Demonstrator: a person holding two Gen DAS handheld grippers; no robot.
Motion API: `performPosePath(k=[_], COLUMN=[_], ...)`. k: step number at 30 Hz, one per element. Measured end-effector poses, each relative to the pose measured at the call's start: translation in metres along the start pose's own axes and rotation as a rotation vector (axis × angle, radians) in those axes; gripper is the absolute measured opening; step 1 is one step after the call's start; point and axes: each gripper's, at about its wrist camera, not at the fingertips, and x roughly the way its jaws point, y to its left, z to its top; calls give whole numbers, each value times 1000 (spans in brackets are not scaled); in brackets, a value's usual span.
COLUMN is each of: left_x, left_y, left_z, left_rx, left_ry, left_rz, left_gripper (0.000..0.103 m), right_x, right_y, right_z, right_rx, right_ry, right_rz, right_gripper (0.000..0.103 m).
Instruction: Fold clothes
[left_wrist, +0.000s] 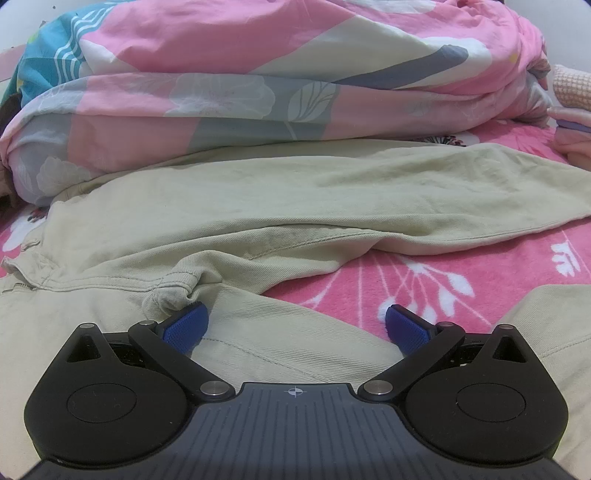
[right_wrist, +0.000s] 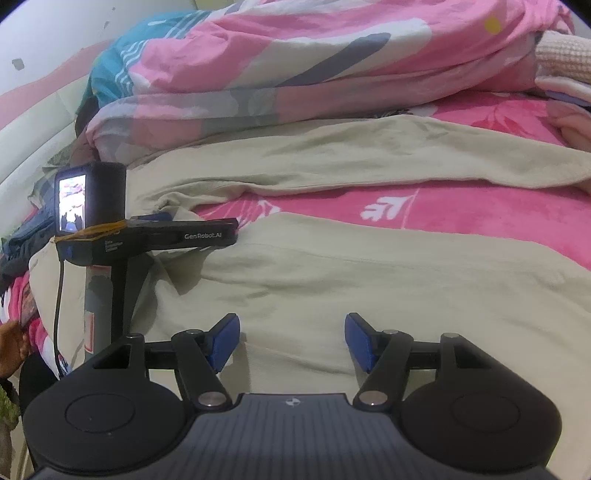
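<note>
A bunched pink floral quilt (left_wrist: 258, 74) lies behind the beige cotton trousers (left_wrist: 240, 192), spread across a pink fleece blanket (left_wrist: 461, 273). Only the right wrist view shows the black left gripper (right_wrist: 168, 216), seemingly resting on the trousers. The left view shows its jaws wide with cloth between them, and the right gripper (right_wrist: 291, 341) hangs wide, holding nothing.

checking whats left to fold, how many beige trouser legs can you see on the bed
2. One trouser leg stretches across just in front of the folded floral quilt; the other trouser leg lies nearer, under both grippers. A strip of pink floral blanket separates them. Other clothes may be out of view.
</note>
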Motion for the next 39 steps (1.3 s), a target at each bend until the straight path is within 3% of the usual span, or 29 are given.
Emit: performPosePath(k=[19,39], left_x=[0,0], left_y=[0,0], left_z=[0,-1], left_rx=[0,0], left_ry=[0,-1], left_rz=[0,1], left_gripper=[103,103], right_x=[17,11], right_y=[21,10], right_z=[5,3], right_rx=[-77,-33], right_ry=[58,18], right_rz=[-37,-11], right_gripper=[68,68])
